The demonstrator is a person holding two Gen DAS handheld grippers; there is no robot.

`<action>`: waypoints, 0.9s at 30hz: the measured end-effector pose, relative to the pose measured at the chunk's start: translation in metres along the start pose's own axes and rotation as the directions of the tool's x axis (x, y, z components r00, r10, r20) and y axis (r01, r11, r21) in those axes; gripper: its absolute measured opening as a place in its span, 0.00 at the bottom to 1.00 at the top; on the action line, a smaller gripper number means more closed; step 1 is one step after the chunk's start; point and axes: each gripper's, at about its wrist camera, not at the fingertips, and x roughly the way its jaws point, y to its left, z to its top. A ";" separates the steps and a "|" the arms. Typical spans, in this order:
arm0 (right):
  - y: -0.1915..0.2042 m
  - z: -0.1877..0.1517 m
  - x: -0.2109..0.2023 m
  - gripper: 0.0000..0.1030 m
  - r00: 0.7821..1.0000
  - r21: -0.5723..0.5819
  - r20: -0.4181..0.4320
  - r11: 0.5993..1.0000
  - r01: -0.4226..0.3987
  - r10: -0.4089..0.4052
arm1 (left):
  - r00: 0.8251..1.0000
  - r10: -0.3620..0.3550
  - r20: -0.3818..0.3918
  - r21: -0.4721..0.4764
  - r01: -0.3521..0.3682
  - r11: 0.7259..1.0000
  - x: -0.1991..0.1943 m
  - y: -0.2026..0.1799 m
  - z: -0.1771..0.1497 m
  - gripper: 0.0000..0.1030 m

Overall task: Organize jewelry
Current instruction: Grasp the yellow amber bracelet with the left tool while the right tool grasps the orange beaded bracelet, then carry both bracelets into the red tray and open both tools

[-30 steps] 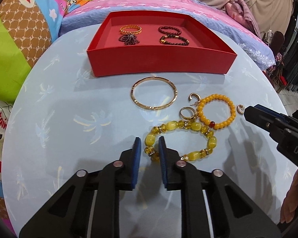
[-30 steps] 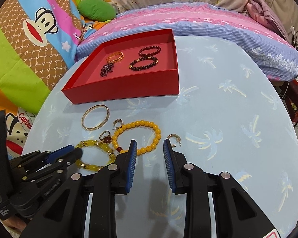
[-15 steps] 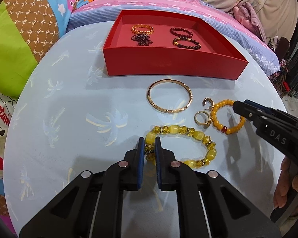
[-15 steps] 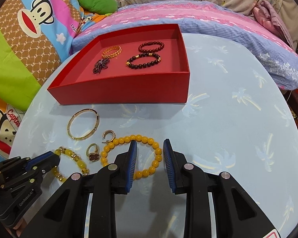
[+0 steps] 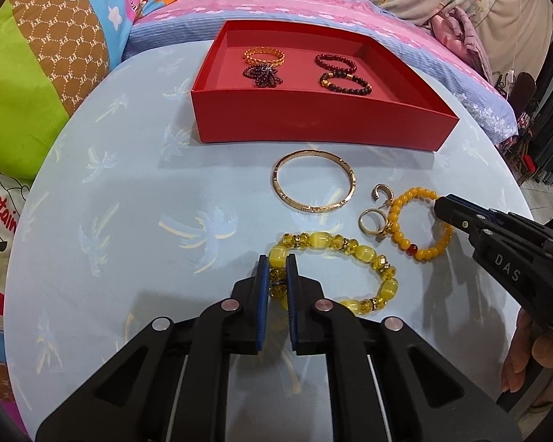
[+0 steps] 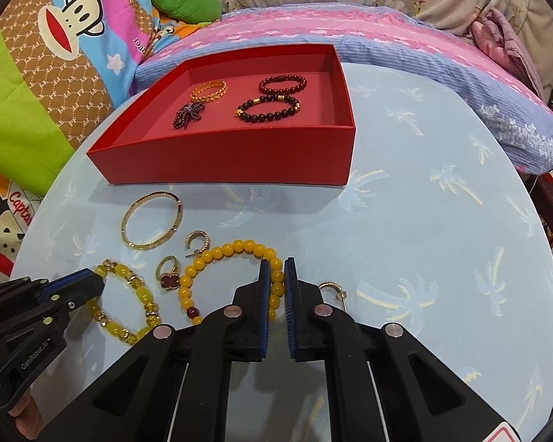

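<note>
Left hand-held gripper (image 5: pixel 275 280) clamped on the near-left beads of the chunky yellow bracelet (image 5: pixel 354 250), which lies flat on the table (image 5: pixel 129 221). Right hand-held gripper (image 6: pixel 277 287) pinched on the right side of the orange bead bracelet (image 6: pixel 217 254), also on the table. Red tray (image 6: pixel 239 158) beyond, holding four pieces.

Bench (image 6: pixel 424 221): round, pale blue, palm print.
On it: red tray (image 6: pixel 239 158), gold bangle (image 6: pixel 152 224), two bead bracelets, ring (image 6: pixel 169 274), earrings.
</note>
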 end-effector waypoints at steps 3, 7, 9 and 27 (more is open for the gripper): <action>0.001 0.001 -0.012 0.07 1.000 0.007 0.021 1.000 -0.016 0.016 | 1.000 -0.006 0.011 0.005 0.006 1.000 -0.006 -0.001 0.002 0.08; 0.003 0.007 -0.031 0.07 0.997 0.010 0.065 0.999 -0.035 0.035 | 0.999 -0.030 0.036 0.011 0.029 1.000 -0.019 -0.004 0.006 0.08; 0.005 0.011 -0.042 0.07 0.995 0.010 0.088 0.999 -0.045 0.044 | 0.998 -0.042 0.054 0.015 0.041 0.999 -0.028 -0.006 0.010 0.08; 0.013 0.090 -0.084 0.07 0.967 -0.032 0.236 0.995 -0.096 0.101 | 0.966 -0.105 0.234 0.092 0.086 0.992 -0.088 -0.026 0.098 0.08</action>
